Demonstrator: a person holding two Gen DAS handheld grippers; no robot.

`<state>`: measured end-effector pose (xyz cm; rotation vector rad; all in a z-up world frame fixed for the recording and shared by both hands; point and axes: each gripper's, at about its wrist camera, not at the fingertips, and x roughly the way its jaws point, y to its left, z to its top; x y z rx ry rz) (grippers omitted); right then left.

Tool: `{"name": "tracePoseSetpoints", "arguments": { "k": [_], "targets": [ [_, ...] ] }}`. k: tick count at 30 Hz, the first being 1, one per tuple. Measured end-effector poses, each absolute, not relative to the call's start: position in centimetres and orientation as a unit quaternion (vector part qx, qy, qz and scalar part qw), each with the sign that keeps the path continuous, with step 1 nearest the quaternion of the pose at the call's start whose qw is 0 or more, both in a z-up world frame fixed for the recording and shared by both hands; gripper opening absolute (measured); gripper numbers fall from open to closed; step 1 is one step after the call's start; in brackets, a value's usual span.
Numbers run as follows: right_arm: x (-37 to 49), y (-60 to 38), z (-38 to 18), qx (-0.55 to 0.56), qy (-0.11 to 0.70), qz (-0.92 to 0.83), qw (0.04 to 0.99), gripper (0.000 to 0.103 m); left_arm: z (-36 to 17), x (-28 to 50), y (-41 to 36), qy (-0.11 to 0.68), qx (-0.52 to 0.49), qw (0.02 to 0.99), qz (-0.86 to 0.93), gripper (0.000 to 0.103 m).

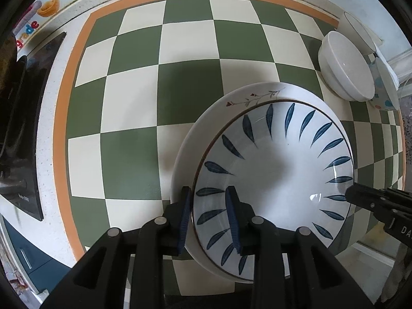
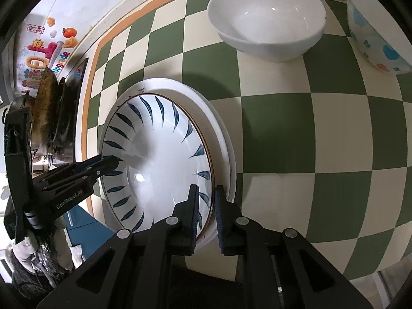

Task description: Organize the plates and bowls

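A blue-leaf plate lies on a larger white plate with a small floral sprig on its rim. My left gripper is shut on the left rims of both plates. My right gripper is shut on the right rims of the same stack; the white plate shows beneath. Each gripper shows in the other's view, the right one and the left one. A plain white bowl and a blue-dotted bowl sit beyond.
A green-and-cream checkered mat with an orange border covers the counter. A black stove with a pan sits at the left. A third bowl stands behind the white one. Stickers are on the wall.
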<state>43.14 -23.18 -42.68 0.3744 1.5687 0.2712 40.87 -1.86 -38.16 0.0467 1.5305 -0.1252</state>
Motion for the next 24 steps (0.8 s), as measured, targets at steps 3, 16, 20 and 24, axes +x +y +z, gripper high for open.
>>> {"name": "tracePoseSetpoints", "arguments": {
  "k": [3, 16, 20, 24],
  "targets": [
    [43.2, -23.3, -41.8, 0.169, 0.692, 0.127, 0.69, 0.015, -38.0, 40.5, -2.1, 0.69, 0.022, 0.722, -0.049, 0.025],
    [41.0, -20.9, -39.2, 0.11, 0.68, 0.126, 0.714, 0.016, -33.4, 36.7, -3.0, 0.654, 0.01, 0.756, -0.028, 0.025],
    [39.2, -20.4, -36.5, 0.097, 0.661, 0.123, 0.734, 0.026, -30.3, 35.3, -2.8, 0.63, 0.005, 0.775, -0.034, 0.025],
    [37.2, -20.0, -33.0, 0.085, 0.635, 0.114, 0.76, 0.038, -27.4, 33.6, -2.5, 0.607, 0.006, 0.793, -0.045, 0.028]
  ]
}}
